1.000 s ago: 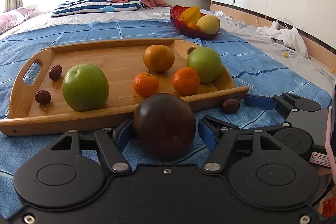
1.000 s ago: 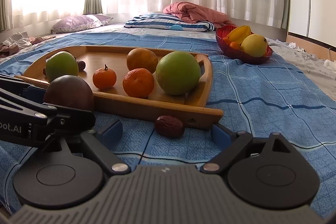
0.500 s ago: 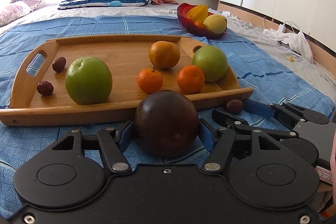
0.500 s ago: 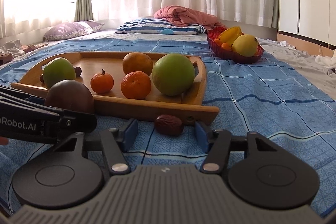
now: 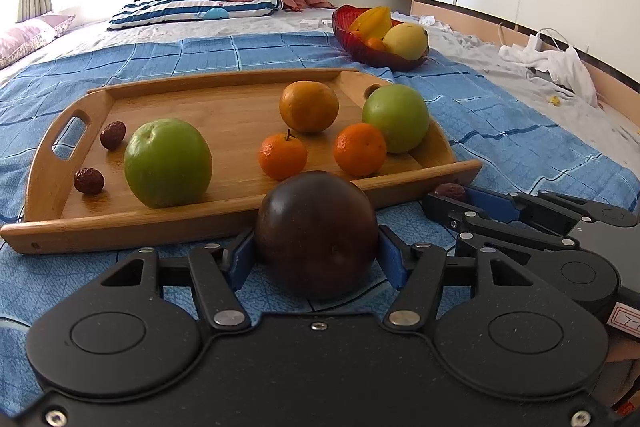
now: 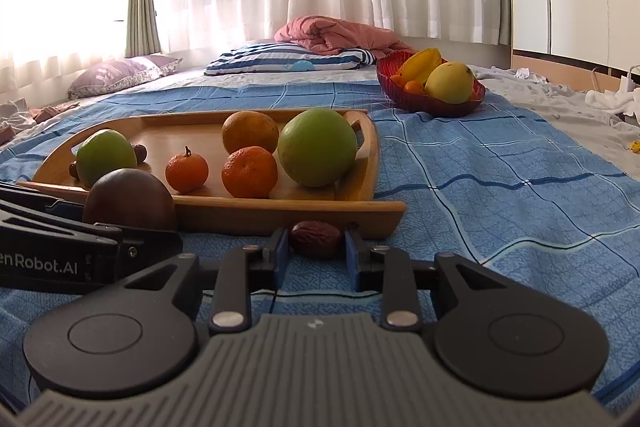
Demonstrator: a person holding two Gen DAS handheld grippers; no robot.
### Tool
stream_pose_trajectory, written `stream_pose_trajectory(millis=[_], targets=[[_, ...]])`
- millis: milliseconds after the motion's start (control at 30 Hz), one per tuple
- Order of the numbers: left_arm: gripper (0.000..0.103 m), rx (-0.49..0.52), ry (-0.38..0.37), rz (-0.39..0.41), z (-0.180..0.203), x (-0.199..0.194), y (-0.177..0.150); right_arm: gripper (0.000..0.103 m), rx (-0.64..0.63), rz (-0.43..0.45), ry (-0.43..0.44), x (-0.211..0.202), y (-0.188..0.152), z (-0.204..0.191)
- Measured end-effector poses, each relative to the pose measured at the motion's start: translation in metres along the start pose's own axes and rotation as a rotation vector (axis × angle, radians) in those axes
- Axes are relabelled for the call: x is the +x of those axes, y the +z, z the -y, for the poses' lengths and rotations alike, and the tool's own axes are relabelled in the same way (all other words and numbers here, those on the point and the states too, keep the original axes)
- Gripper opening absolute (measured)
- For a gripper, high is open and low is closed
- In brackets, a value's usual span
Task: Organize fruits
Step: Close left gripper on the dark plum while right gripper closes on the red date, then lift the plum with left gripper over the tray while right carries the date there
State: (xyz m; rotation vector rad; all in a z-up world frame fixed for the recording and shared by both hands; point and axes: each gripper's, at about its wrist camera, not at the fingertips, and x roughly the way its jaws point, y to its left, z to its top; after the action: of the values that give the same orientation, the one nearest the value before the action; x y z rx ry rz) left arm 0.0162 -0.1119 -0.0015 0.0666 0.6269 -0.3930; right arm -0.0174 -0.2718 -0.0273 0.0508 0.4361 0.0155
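- The left gripper [image 5: 316,259] grips a dark purple fruit [image 5: 316,233] between its blue pads, just before the wooden tray [image 5: 240,205]'s near edge.
- The right gripper [image 6: 314,257] is closed on a dried date [image 6: 316,233] on the blue bedspread [image 6: 500,195], by the tray's near right corner.
- On the tray, open wood lies between the left green apple [image 5: 167,163] and the oranges.

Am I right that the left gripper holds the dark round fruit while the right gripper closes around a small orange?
Not quite. The right gripper is closing around a red date, as the right wrist view shows. The left gripper does hold the dark round fruit.
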Motion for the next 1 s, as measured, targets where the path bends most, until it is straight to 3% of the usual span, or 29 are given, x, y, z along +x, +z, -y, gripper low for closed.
stream_pose_trajectory(millis=[433,1000], targets=[[0.060,0.027,0.007,0.013,-0.002,-0.019,0.002,0.034,0.002,0.042,-0.004,-0.014,0.012,-0.005],[0.060,0.017,0.043,0.080,-0.028,-0.040,0.031,0.034,-0.035,0.113,0.009,-0.012,0.045,-0.027]])
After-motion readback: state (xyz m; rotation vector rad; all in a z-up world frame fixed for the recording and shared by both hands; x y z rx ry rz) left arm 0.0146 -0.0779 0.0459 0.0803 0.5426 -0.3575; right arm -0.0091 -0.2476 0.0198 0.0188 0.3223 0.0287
